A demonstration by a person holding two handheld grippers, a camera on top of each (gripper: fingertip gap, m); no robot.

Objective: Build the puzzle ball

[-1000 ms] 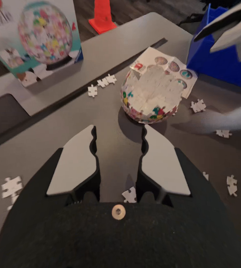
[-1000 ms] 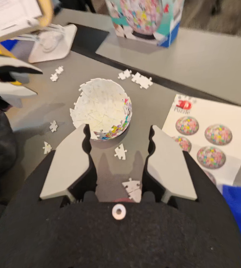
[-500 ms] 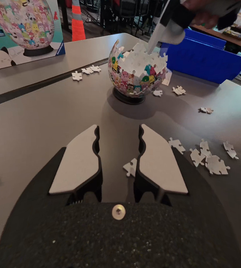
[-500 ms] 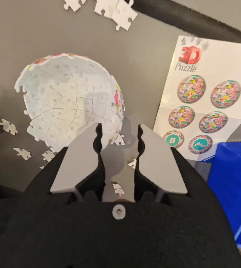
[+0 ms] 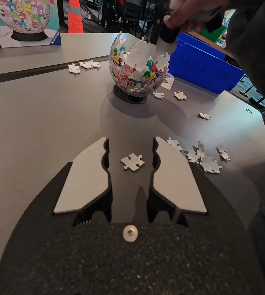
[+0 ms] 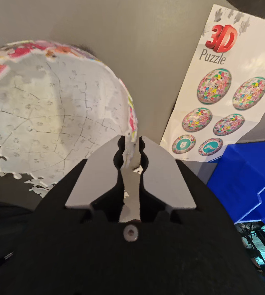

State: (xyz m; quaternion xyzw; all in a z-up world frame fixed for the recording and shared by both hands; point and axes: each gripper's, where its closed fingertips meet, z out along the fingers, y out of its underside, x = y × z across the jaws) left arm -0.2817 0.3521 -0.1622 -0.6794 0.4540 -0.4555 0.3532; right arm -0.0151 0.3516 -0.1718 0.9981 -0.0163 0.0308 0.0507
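Note:
The half-built puzzle ball (image 5: 136, 71) is an open shell, colourful outside and white inside, on a black stand (image 5: 128, 98) at the table's middle. My left gripper (image 5: 130, 140) is open and low over the table, with one white loose piece (image 5: 132, 162) lying between its fingers, untouched. My right gripper (image 6: 131, 138) is closed down on the ball's (image 6: 48, 111) right rim, one finger inside the wall and one outside. It also shows in the left wrist view (image 5: 163, 46), held by a hand at the ball's top edge.
Several loose white pieces (image 5: 205, 159) lie right of my left gripper, and more (image 5: 85, 65) lie beyond the ball's left. A blue bin (image 6: 248, 175) and a picture leaflet (image 6: 224, 89) sit right of the ball. The puzzle box (image 5: 21, 22) stands far left, with an orange cone (image 5: 75, 16) behind it. Tip to tip, the grippers are about 25 centimeters apart.
My right gripper dropped to the ball's rim and narrowed onto the wall. My left gripper moved back and down so the loose piece now lies between its fingers.

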